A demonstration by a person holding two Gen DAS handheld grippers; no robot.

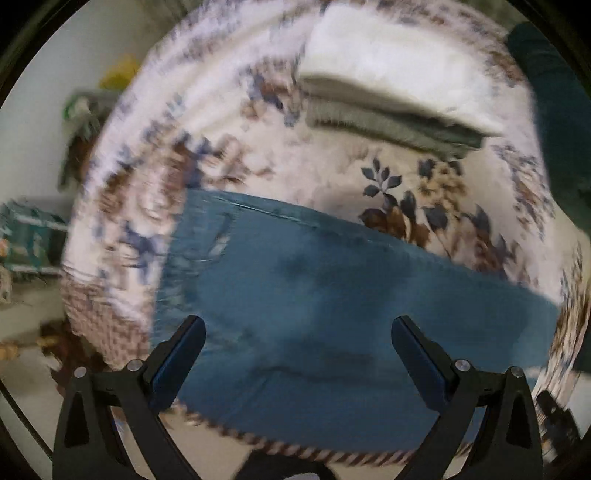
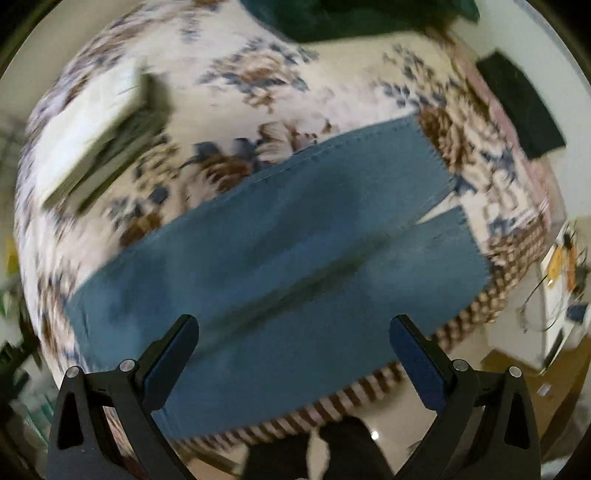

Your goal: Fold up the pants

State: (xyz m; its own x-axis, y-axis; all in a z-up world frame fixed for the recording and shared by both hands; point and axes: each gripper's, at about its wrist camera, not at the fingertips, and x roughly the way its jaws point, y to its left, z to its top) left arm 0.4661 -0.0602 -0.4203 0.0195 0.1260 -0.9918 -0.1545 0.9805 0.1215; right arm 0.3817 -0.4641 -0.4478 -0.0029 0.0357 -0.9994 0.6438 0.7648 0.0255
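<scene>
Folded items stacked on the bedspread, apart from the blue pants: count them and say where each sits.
2 visible: a white folded cloth on top and a grey-green folded garment directly beneath it, stacked beyond the blue pants. Blur could hide more layers.

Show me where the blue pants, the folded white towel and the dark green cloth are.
blue pants [image 2: 295, 236], right wrist view, middle of the legs
folded white towel [image 1: 388, 62], left wrist view, top face
dark green cloth [image 2: 351, 18], right wrist view, lower part

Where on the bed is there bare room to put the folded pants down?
Free floral cover lies between the blue pants and the dark green cloth, right of the folded stack. The near edge is covered by the pants.
</scene>
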